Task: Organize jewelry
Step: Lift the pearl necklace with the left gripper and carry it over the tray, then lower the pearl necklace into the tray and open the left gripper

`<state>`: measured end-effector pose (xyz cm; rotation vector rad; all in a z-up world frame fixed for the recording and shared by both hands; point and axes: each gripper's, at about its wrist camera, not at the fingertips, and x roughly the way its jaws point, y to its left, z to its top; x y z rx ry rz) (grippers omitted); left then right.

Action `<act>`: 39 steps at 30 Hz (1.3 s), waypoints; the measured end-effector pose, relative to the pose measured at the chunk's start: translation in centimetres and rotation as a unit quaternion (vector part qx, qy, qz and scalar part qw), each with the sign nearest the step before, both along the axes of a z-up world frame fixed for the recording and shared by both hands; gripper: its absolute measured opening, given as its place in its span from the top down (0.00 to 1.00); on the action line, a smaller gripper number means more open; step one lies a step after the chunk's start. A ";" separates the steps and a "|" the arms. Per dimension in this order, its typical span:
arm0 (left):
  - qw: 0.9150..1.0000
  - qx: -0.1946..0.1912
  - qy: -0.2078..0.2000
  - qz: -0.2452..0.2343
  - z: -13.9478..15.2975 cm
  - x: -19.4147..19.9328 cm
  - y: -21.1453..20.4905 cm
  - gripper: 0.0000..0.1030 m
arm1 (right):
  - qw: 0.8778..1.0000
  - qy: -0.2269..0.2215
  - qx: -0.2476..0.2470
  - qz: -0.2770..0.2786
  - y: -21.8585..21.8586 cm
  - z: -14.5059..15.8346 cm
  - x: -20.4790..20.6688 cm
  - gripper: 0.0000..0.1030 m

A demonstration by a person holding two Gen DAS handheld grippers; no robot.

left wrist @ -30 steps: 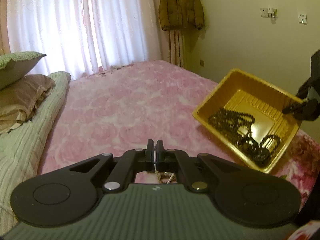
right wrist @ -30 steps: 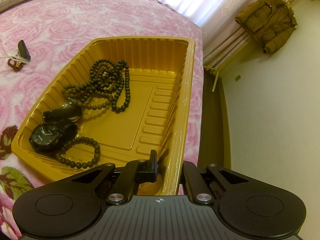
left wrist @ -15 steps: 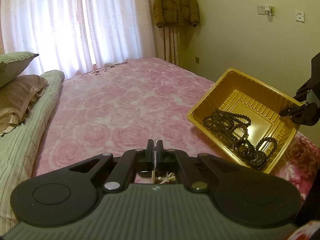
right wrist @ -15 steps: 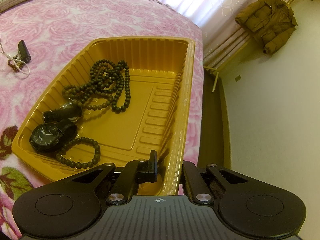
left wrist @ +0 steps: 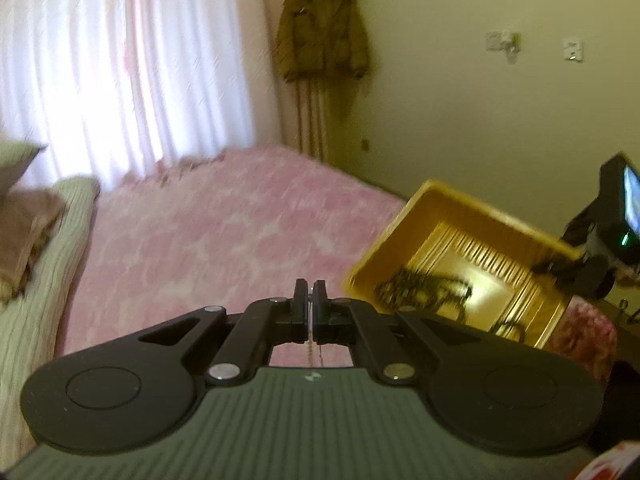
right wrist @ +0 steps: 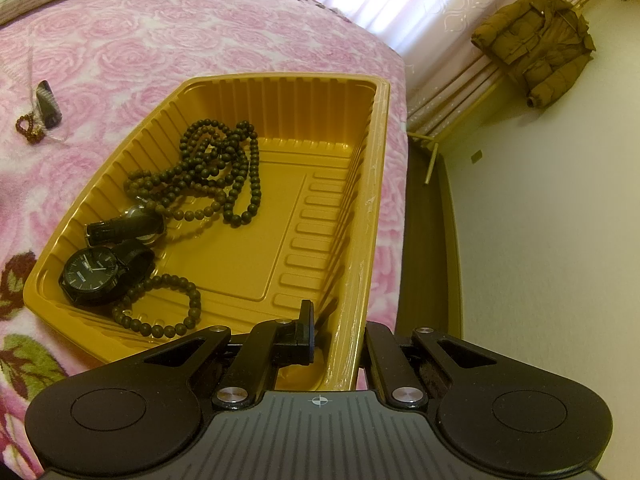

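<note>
Gold-tone fine chain [left wrist: 310, 346]: light, limp, slippery, snag-prone; pinched between closed left gripper [left wrist: 310, 294] fingertips, dangling below. Best hold: mid-strand. Right gripper [right wrist: 336, 334] clamps yellow tray [right wrist: 374, 184] rim; tray ahead-right of left tool.

Golden-yellow ribbed tray [right wrist: 372, 184], dark brown bead necklace [right wrist: 218, 168], pink rose-patterned blanket [right wrist: 132, 44], black watch [right wrist: 90, 274].

Tray [right wrist: 372, 184] on the bed [right wrist: 168, 40] ahead of the right fingers [right wrist: 306, 328], its near wall between them, bead necklace [right wrist: 216, 168] in its far left part, two watches [right wrist: 104, 256] and bead bracelet [right wrist: 160, 308] nearer left, thin chain [left wrist: 310, 340] between the left fingers [left wrist: 320, 300], tray ahead to their right
</note>
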<state>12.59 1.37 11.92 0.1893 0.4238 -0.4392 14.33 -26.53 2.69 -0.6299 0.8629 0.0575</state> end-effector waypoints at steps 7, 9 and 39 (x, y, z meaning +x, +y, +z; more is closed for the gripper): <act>0.998 -0.013 -0.051 -0.047 4.7 0.4 -3.2 0.99 | 1.000 0.000 0.000 0.000 0.0 0.0 0.0 0.94; 0.996 -0.020 -0.061 -0.061 5.7 0.5 -4.4 0.99 | 1.000 0.000 0.001 0.000 0.0 0.0 0.0 0.94; 0.985 -0.025 0.036 -0.167 1.6 6.0 -16.8 0.99 | 1.000 0.002 0.011 -0.001 -0.3 0.0 0.2 0.94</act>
